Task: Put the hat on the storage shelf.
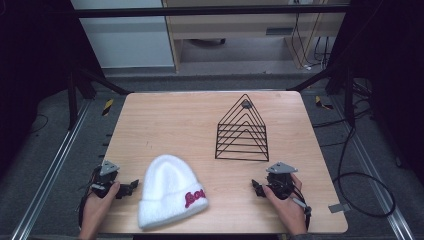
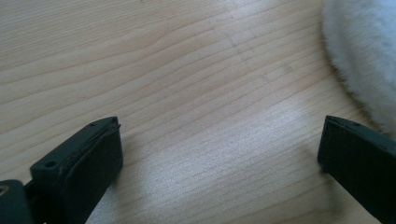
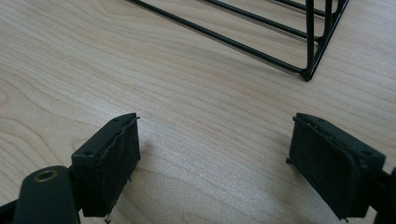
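Table: a light wooden top with rounded corners; the grain is well visible in both gripper views. Around it there are dark floor, metal rails and black frame bars.

Hat: a white fluffy knitted hat, it lies flat near the front edge of the table, left of the middle. Its folded brim is toward the person and the round top points away. In the left gripper view its fuzzy edge is at the upper right.

Writing: red letters on the brim, at its right end. They are too small and tilted, I cannot read them.

Rack: a black wire rack made of several triangle frames in a row, it stands upright on the right half of the table, well apart from the hat. A small grey round piece sits at its top. In the right gripper view its bottom wires and one corner are at the top.

Left gripper: at the front left, held by the left hand, low over the table. Its jaws are spread wide with only bare wood between them. The tips are just beside the left side of the hat; I cannot tell if they touch it.

Right gripper: at the front right, held by the right hand. Its jaws are also spread wide over bare wood and point to the left. It is near the front of the rack but apart from it.

Between the grippers: the hat and a strip of free table.

Cables: black cables lie on the floor at the right and hang in the background.
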Demonstrator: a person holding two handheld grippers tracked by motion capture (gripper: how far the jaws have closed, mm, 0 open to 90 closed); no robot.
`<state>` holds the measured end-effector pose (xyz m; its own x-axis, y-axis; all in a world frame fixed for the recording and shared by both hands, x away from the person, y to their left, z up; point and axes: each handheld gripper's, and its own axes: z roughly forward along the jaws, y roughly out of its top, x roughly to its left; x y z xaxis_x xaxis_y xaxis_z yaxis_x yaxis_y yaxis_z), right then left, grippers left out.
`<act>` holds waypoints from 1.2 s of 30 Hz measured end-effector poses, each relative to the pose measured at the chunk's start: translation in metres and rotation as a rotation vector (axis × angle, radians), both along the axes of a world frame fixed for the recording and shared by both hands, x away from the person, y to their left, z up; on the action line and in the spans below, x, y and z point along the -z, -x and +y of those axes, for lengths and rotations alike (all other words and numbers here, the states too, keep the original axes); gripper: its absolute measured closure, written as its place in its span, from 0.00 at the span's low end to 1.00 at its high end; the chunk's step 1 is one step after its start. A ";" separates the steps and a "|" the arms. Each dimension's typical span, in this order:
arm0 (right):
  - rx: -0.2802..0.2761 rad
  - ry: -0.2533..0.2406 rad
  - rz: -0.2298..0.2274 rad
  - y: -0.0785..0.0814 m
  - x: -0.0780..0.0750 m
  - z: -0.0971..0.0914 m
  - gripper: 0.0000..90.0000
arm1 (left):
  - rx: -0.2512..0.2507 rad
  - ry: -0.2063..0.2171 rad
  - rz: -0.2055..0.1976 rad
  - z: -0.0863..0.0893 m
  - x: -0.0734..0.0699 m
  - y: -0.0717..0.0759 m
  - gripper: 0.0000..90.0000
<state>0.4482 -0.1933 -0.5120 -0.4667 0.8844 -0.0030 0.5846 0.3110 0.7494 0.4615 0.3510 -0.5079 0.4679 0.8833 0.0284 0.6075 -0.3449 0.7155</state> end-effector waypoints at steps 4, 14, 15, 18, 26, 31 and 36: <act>0.000 0.000 0.000 0.000 0.000 0.000 0.18 | 0.029 -0.017 -0.019 -0.003 -0.004 0.001 0.06; 0.009 -0.002 -0.001 0.000 0.000 0.001 0.18 | 0.131 0.071 -0.076 -0.020 -0.049 0.004 0.10; 0.009 -0.002 -0.002 0.000 0.000 0.001 0.18 | 0.151 0.063 -0.055 -0.028 -0.057 -0.001 0.10; 0.009 -0.002 -0.002 0.000 0.000 0.001 0.18 | 0.166 0.054 -0.045 -0.036 -0.066 -0.006 0.10; 0.008 -0.002 -0.002 0.000 0.000 0.001 0.18 | 0.227 0.050 0.058 -0.054 -0.083 -0.027 0.08; 0.006 -0.001 -0.001 0.001 0.000 0.001 0.19 | 0.261 -0.020 0.108 -0.065 -0.082 -0.036 0.12; 0.006 -0.001 -0.002 0.001 0.000 0.001 0.19 | 0.287 -0.047 0.141 -0.070 -0.075 -0.043 0.17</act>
